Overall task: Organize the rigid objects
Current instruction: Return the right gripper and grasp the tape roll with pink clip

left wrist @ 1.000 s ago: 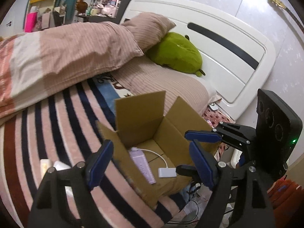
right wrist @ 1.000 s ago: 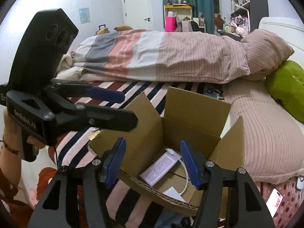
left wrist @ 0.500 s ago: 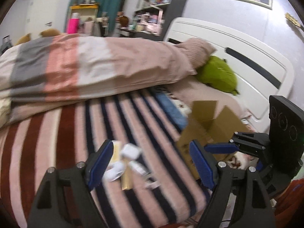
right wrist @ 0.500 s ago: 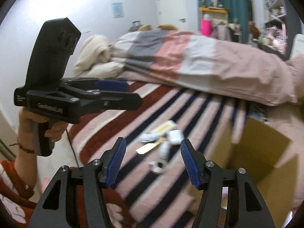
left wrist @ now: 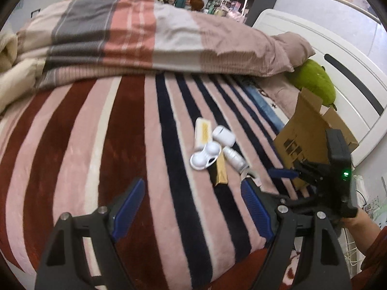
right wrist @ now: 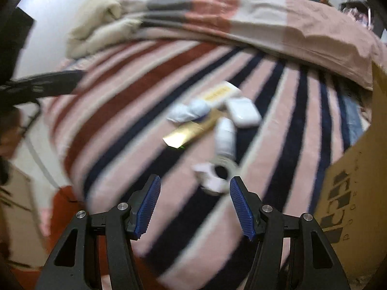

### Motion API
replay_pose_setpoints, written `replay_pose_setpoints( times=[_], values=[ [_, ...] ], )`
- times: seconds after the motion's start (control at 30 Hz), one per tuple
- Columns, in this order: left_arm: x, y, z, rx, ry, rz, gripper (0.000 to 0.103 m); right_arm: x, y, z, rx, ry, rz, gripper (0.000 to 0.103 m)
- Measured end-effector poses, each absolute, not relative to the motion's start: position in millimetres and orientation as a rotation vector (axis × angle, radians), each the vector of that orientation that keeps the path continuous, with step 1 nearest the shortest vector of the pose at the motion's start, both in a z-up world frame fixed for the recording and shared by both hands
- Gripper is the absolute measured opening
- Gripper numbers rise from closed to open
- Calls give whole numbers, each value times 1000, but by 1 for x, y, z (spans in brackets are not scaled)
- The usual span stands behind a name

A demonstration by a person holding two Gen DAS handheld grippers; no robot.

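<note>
A small pile lies on the striped blanket: a white earbud case, a white contact-lens case, a cream tube with yellow print, a gold wrapper, a small white bottle and a tape roll. My left gripper is open and empty, short of the pile. My right gripper is open and empty, just before the tape roll; it also shows in the left wrist view. An open cardboard box stands to the right.
A rolled duvet lies across the back of the bed. A green plush and a pillow sit by the white headboard. The bed's near edge runs below both grippers. The right wrist view is motion-blurred.
Both grippers have swung left from over the open box to the pile on the blanket and come closer to it. Both stay open and empty.
</note>
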State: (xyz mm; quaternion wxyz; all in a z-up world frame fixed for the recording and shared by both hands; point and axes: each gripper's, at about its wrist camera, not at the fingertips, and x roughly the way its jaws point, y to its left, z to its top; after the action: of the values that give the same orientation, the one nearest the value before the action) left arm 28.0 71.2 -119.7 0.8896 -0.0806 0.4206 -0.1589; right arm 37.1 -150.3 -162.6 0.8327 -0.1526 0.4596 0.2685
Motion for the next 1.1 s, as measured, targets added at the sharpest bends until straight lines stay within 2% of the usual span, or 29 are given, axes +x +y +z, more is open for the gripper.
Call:
replay_pose_setpoints(
  times=[0.1, 0.17, 0.23, 0.3, 0.67, 0.9, 0.93, 0.97, 1.0, 1.1],
  values=[
    [26, 70, -125, -174, 886, -331, 79, 45, -157, -177, -331, 990, 559, 55],
    [26, 68, -125, -175, 887, -336, 79, 48, -162, -182, -307, 998, 578, 50],
    [25, 65, -124, -172, 887, -339, 79, 51, -164, -186, -309, 996, 581, 37],
    [26, 63, -124, -171, 889, -343, 79, 53, -165, -187, -311, 993, 581, 33],
    [23, 52, -116, -152, 895, -355, 79, 59, -160, -191, -313, 958, 626, 33],
    [25, 35, -105, -151, 883, -415, 79, 43, -161, -168, -309, 885, 650, 31],
    [25, 29, -102, -148, 881, -431, 79, 39, -161, -162, -312, 871, 658, 26],
    [25, 25, -100, -145, 879, -443, 79, 35, -160, -157, -311, 857, 666, 10],
    [25, 20, -98, -141, 876, -457, 79, 30, -160, -148, -307, 848, 686, 3],
    [27, 7, -94, -126, 871, -478, 79, 24, -159, -136, -334, 835, 688, 3]
  ],
)
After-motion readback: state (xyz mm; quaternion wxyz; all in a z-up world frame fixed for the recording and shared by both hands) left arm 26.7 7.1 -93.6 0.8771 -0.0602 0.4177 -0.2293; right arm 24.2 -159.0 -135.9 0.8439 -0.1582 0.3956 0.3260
